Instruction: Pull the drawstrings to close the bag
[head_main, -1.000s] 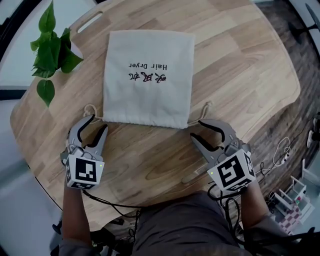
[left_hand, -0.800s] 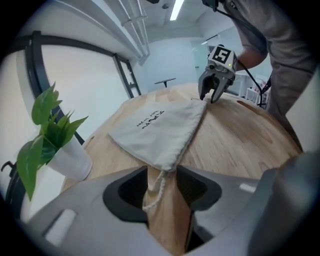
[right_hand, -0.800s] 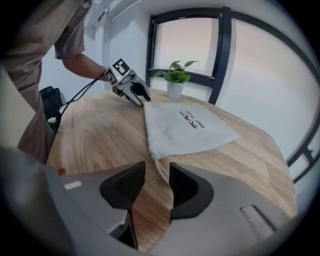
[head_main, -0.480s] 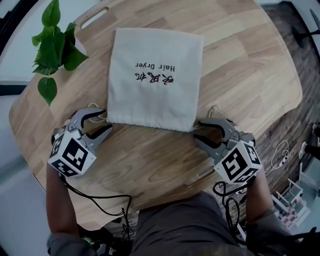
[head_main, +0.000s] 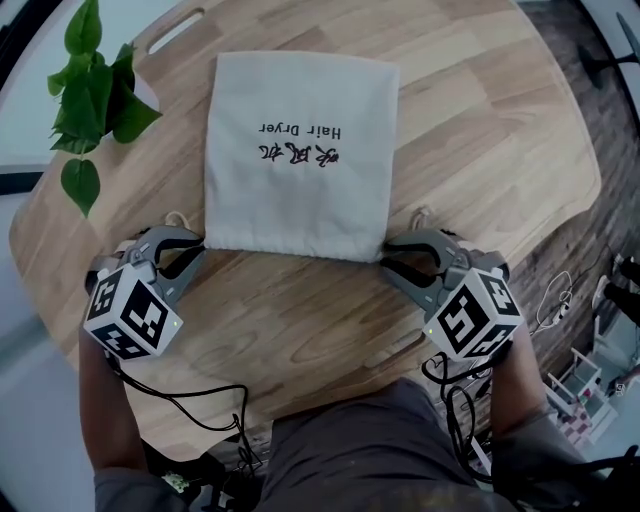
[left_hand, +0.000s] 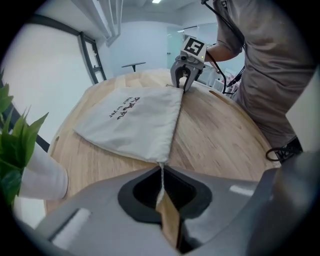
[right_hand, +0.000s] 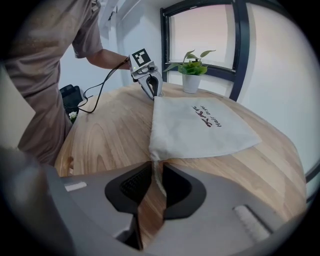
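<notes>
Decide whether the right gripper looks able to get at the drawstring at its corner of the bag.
Probably yes: the drawstring already runs between the right gripper's jaws, which have just been closing, and nothing blocks it.

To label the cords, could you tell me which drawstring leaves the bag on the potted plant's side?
The drawstring at the left hand-held gripper; the other leaves the bag's far corner, at the right hand-held gripper.

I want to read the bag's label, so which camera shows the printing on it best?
The head view: it looks almost straight down on the lettering, with both lines whole, though upside down. The left gripper view and the right gripper view catch it at a shallow slant, small and foreshortened.
</notes>
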